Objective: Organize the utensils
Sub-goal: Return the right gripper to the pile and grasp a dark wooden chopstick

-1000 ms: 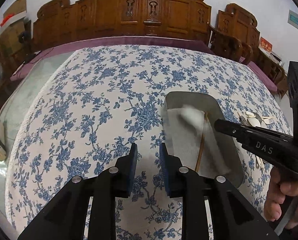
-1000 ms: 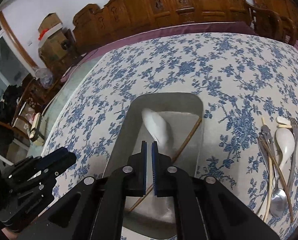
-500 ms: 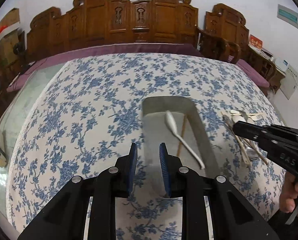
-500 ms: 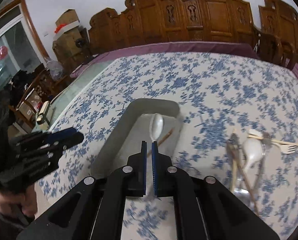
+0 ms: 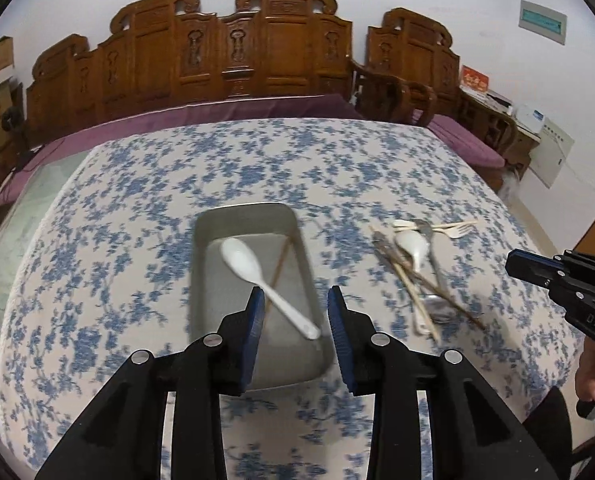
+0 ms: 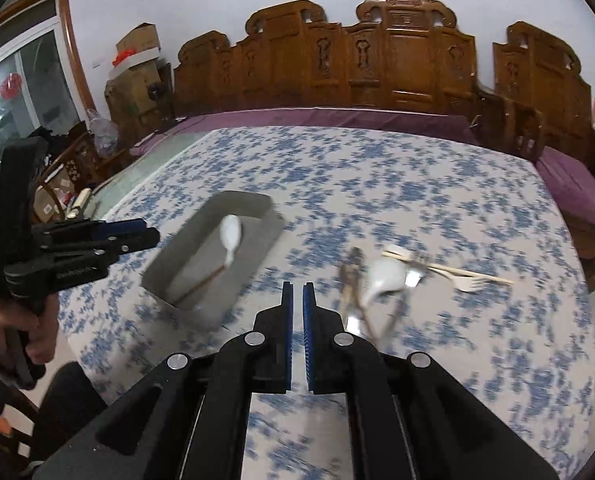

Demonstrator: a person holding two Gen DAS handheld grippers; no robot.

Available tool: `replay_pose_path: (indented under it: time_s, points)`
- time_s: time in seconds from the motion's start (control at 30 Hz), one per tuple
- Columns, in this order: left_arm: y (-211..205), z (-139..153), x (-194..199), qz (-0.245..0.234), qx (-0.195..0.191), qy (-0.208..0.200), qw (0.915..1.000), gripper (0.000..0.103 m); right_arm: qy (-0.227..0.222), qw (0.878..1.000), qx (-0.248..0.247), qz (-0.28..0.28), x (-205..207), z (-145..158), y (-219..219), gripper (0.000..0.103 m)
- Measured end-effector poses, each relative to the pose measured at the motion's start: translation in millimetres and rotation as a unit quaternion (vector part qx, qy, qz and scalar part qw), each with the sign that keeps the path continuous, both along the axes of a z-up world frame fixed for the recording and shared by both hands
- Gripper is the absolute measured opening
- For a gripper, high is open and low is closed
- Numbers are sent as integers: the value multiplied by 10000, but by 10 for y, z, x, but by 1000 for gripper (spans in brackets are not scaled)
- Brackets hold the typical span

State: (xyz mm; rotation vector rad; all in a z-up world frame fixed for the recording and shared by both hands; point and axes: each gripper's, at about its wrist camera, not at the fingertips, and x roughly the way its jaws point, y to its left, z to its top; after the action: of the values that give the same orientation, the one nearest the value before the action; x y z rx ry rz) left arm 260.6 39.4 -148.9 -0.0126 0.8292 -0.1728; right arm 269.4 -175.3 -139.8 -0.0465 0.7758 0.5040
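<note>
A grey metal tray (image 5: 211,280) (image 6: 185,256) sits on the blue floral tablecloth, holding a white spoon (image 5: 241,260) (image 6: 231,236) and a brown chopstick (image 5: 279,266). Right of it lies a loose pile of utensils (image 5: 415,272) (image 6: 381,280): a white spoon, metal forks, chopsticks and a pale fork (image 6: 467,282). My left gripper (image 5: 295,312) hangs above the tray's near end, its jaws opening with nothing between them. My right gripper (image 6: 297,304) is shut and empty, above the cloth between tray and pile.
Carved wooden benches (image 5: 233,52) with purple cushions (image 6: 337,118) line the far side of the table. A bare glass strip (image 5: 29,196) edges the cloth on the left. Boxes and clutter (image 6: 137,76) stand in the left corner.
Both grippers pulled back and up from the tray, so more table shows. The white spoon now lies released in the tray. The left jaws have widened; the right stayed shut.
</note>
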Motion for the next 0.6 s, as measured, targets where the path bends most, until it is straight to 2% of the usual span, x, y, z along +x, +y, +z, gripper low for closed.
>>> replay_pose_path:
  time_s: [0.1,0.17,0.2,0.6]
  points:
    - [-132,-41,-16,-66,-52,27,10000,32,17,9999,-104,-85,-3,-69,-165,8]
    - [-201,-77,-27,-85,-105,50,9999,32,104,9998,-146,-120,16,-168,-274,20]
    - [-233,-89,-36,-96,-120,56,9999,32,159,9996,-176,-118,30,-230,-309,22]
    - [-607,-173,-134,-358,-163,121,9992,32,743,9956,-573,-43,302,-921,-392,22]
